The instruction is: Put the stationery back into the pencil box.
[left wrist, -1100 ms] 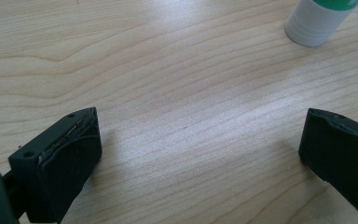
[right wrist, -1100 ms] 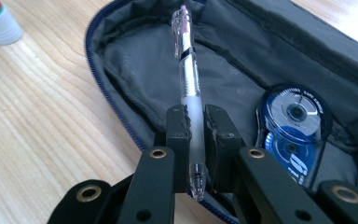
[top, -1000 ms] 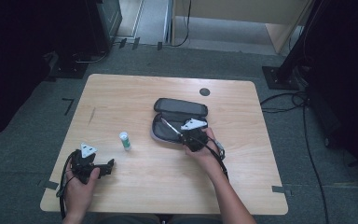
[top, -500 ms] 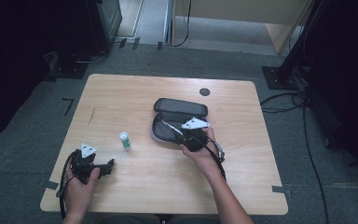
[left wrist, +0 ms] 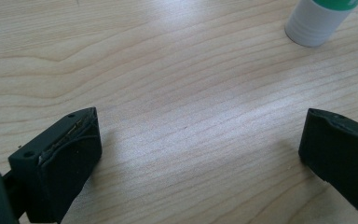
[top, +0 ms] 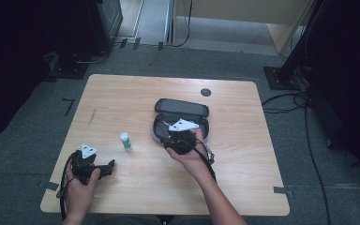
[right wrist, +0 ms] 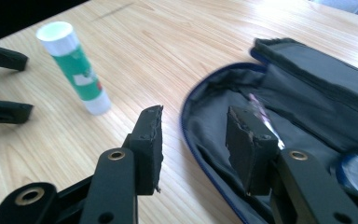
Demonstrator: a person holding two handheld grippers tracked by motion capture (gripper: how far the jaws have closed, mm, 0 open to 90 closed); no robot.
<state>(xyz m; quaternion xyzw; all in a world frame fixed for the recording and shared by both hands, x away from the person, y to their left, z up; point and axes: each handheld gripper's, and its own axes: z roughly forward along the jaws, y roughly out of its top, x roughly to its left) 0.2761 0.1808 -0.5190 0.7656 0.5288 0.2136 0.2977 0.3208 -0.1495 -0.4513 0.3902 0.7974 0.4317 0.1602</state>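
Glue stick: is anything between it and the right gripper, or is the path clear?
Nothing visible blocks it. The glue stick lies on bare table, left of the open pencil case. The right gripper, jaws just opening with nothing between them, sits at the case's near edge; only bare wood lies between them.

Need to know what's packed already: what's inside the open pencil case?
Inside the pencil case: a thin clear pen-like item and a blue-rimmed round thing. The right gripper covers the rest.
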